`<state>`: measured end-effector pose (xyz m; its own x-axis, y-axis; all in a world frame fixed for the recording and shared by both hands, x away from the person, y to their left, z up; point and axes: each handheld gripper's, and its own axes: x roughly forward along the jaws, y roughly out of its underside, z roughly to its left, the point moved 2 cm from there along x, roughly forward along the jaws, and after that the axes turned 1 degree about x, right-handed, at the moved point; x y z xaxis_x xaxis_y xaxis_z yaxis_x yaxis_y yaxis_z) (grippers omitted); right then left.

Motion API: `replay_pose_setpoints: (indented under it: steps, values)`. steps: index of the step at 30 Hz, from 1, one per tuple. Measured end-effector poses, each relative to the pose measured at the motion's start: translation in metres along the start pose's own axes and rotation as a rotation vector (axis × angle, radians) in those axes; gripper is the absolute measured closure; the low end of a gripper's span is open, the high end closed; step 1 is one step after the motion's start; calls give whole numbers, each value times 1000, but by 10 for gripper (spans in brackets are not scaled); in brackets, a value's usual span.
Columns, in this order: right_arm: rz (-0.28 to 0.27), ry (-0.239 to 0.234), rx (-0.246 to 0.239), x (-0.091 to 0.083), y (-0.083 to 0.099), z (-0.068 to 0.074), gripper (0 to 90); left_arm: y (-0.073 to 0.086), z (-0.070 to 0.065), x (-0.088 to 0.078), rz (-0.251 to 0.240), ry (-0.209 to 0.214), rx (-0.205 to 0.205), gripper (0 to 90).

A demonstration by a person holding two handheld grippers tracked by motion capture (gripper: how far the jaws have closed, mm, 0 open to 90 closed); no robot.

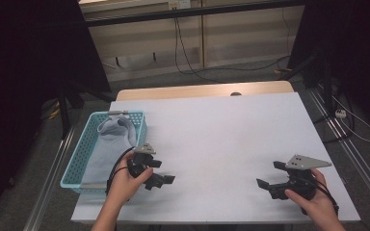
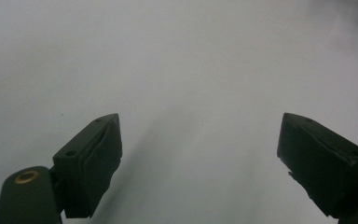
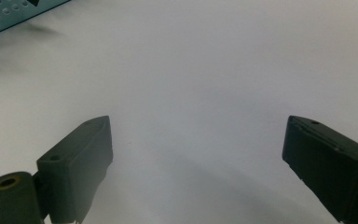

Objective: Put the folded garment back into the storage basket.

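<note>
Clearly the cloth (image 1: 107, 144) is the left hand's job: it lies in the basket (image 1: 75, 166) at the tabletop's (image 1: 231, 139) left edge, long axis running away from the person, just left of the left gripper (image 1: 160, 179). That gripper is spread wide and empty, pointing right, away from the basket. The right gripper (image 1: 266, 179), also spread and empty, sits well apart at the right.
</note>
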<state>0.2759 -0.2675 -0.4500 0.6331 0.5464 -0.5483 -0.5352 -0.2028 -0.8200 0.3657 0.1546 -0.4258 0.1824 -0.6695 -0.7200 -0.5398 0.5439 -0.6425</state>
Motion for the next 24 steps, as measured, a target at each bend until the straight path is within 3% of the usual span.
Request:
replay_pose_setpoints:
  steps: [9, 24]
  values:
    - [-15, 0, 2, -4, 2, 0, 82, 5, 0, -2, -10, 4, -11, 140]
    - [4, 14, -15, -3, 7, -2, 81, 7, -1, -1, -4, -3, 5, 139]
